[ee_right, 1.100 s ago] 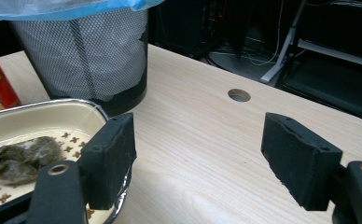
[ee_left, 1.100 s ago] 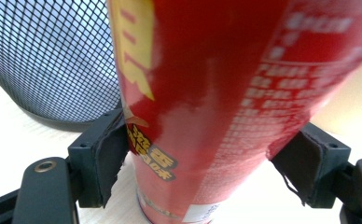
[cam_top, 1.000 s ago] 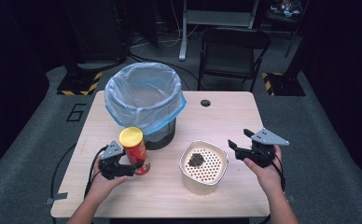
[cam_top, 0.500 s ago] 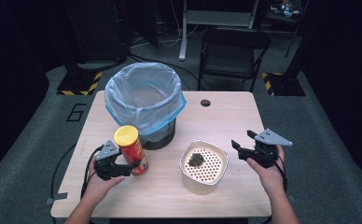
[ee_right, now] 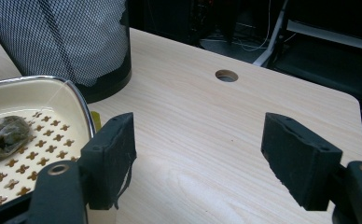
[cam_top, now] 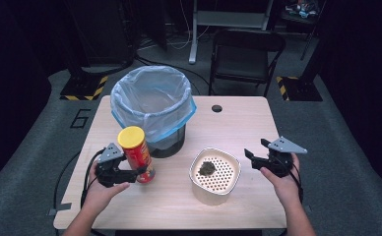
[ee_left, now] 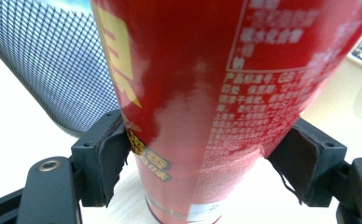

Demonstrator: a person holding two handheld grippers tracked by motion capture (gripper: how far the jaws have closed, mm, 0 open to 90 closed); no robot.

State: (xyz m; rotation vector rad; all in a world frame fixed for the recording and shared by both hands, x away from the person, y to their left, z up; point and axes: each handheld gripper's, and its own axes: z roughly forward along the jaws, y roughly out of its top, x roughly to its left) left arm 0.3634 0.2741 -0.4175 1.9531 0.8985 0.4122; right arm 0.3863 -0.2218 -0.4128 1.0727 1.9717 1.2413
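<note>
The left gripper (cam_top: 139, 172), jaws clamped on the red can (cam_top: 136, 155), has raised it since a second ago; at lower left of the high view it now tilts beside the bin (cam_top: 152, 105), likely headed in; the right gripper (cam_top: 254, 156) hangs half-wide and empty at lower right; one can, one bin, one tray (cam_top: 214, 174) holding one dark scrap (cam_top: 206, 168).

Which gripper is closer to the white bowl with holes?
Right. The right gripper hovers just beside the bowl; the left gripper is farther off, clamped on the red can.
</note>
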